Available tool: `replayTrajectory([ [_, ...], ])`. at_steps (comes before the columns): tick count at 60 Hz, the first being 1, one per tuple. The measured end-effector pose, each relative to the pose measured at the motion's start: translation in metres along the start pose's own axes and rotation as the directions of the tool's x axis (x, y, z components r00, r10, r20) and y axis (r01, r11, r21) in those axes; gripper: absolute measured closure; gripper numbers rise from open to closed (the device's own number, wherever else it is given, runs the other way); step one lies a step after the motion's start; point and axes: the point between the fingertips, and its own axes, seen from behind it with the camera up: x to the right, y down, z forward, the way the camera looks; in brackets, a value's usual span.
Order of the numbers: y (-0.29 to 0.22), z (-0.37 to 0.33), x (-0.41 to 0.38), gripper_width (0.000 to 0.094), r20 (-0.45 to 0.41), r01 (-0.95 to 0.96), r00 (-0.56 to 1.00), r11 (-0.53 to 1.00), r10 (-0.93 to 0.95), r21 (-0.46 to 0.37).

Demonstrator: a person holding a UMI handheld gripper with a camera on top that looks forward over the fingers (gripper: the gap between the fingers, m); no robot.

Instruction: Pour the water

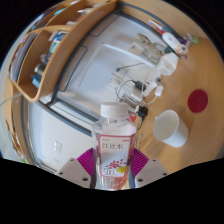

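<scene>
Gripper view: a clear plastic bottle with a white cap and a pink-and-white label stands upright between the magenta pads of the tongs, which are clamped on its lower body from both sides. Beyond it, on the white table, a white cup stands to the right, apart from the bottle, with a red disc farther off.

A white table fills most of the view, its surface pale and evenly lit. Along its far side stands a curved wooden shelf unit with small items tucked inside. Farther along the tabletop lie tangled cables and assorted small clutter, with a red disc off to one side.
</scene>
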Motion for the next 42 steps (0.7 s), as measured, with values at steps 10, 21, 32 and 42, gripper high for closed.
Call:
replayTrajectory([
  [10,-0.013,0.016,0.001,0.0489,0.032,-0.409,0.912,0.913,0.409,-0.005],
  [21,-0.021,0.027,0.004,0.0487,0.055,-0.698,0.716,0.717,0.696,0.004],
  [32,-0.019,0.037,0.003,0.0488,0.064,-0.822,0.565,0.568,0.822,-0.035],
  [42,-0.019,0.037,0.015,0.0488,0.054,-0.873,0.486,0.487,0.873,-0.024],
])
